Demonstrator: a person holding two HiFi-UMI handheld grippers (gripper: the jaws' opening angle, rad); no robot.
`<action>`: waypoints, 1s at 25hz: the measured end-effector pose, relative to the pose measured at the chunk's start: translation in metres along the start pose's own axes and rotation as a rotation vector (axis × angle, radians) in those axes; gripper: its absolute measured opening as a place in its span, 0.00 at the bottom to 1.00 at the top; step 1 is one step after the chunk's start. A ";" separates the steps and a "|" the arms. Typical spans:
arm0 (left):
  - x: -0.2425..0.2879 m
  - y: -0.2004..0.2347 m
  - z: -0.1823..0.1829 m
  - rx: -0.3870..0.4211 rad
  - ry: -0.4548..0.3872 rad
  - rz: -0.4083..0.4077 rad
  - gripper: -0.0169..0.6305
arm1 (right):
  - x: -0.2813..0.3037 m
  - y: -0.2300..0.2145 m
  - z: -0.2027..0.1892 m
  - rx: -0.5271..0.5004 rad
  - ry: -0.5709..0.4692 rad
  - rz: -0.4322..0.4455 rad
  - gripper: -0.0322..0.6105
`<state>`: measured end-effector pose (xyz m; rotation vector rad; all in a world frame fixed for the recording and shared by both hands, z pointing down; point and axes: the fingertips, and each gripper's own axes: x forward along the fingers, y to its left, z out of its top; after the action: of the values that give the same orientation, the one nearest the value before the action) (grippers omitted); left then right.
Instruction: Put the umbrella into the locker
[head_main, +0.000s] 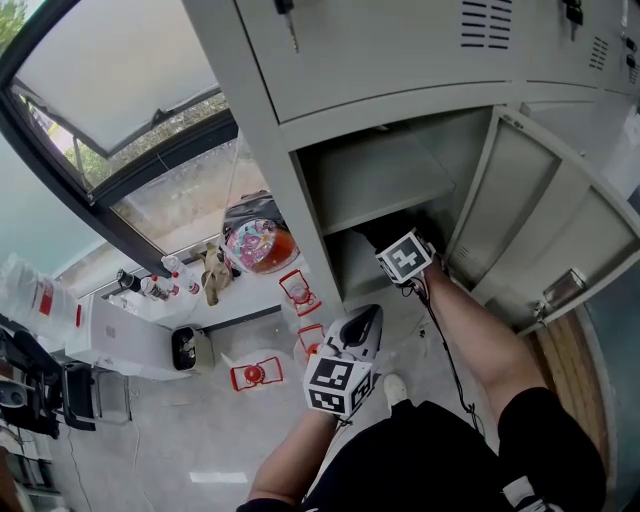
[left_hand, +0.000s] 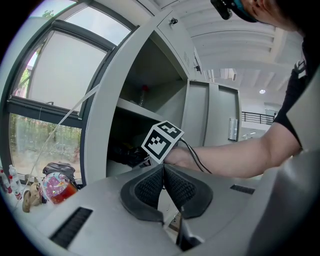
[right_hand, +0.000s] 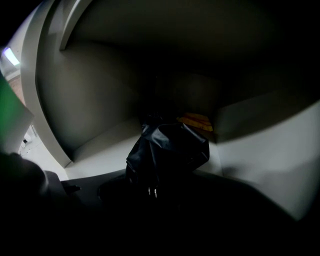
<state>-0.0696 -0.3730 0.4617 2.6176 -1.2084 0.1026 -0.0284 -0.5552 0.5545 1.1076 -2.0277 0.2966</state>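
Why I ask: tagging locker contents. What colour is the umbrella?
The umbrella is black, best seen in the right gripper view.

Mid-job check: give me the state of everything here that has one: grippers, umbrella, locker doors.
Locker door: swung open.
Upper locker door: closed, key in its lock.
Umbrella: folded, inside the open locker, held by the right gripper.
Right gripper: shut on the umbrella.
Left gripper: shut, empty, outside the locker.
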 end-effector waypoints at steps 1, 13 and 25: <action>0.000 0.000 0.000 0.000 0.000 -0.001 0.05 | 0.001 -0.001 -0.001 -0.005 0.002 -0.007 0.46; -0.006 -0.004 -0.001 0.000 0.004 -0.008 0.05 | -0.004 -0.009 -0.003 -0.020 -0.052 -0.068 0.54; -0.023 -0.012 -0.001 0.010 0.002 -0.018 0.05 | -0.025 -0.007 -0.004 0.015 -0.099 -0.100 0.56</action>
<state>-0.0752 -0.3481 0.4560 2.6356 -1.1870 0.1079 -0.0132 -0.5420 0.5372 1.2505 -2.0510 0.2100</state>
